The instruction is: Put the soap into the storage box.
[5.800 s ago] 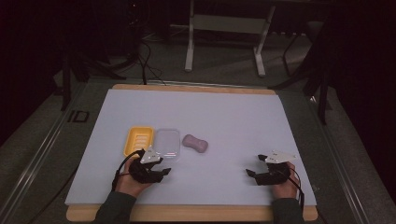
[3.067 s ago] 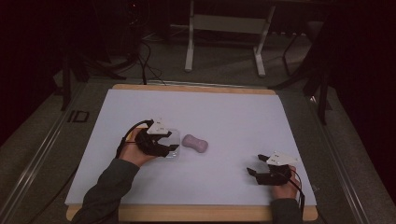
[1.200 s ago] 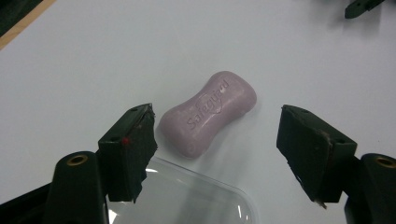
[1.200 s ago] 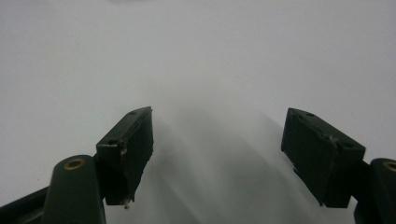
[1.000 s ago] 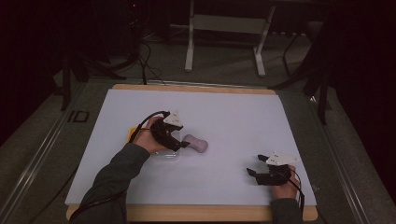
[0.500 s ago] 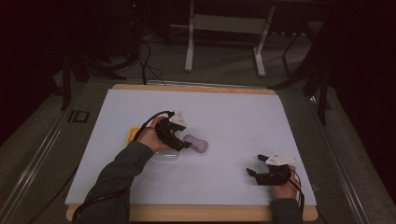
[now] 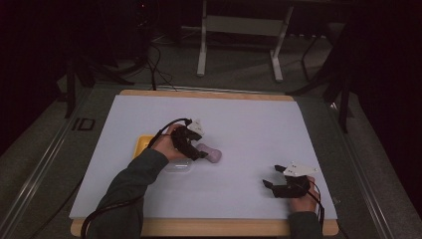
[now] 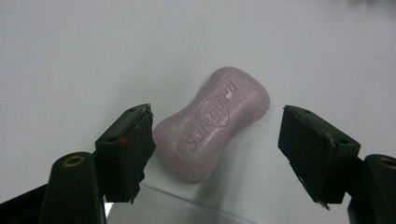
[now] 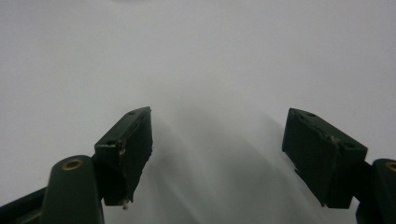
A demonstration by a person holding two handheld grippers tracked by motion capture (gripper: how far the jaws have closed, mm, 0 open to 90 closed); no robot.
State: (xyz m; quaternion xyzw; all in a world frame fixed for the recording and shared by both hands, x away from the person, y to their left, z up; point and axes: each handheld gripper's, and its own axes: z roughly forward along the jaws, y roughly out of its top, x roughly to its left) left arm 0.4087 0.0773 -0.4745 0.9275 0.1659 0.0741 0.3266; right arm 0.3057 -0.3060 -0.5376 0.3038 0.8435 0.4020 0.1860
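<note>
At the left of the high view, a flat orange-yellow rectangular tray (image 7: 143, 145) is seen on the white table sheet (image 7: 249, 124), partly hidden by the person's left hand (image 7: 166, 146). Just beside it, nearer the person, a clear plastic rectangular lid (image 7: 179, 167) lies flat under the left forearm. The left gripper (image 7: 199, 152) is held low over a pale purple, waisted soap bar (image 8: 212, 122) embossed with the word Safeguard. In the left gripper view its black jaws are spread wide; the soap lies flat on the sheet between them, close against the left pad, with a clear gap to the right pad, so nothing is clamped. An edge of the clear lid is seen below the soap. Well apart, at the right near the table's front edge, the right gripper (image 7: 268, 184) rests with jaws wide apart over bare sheet.
</note>
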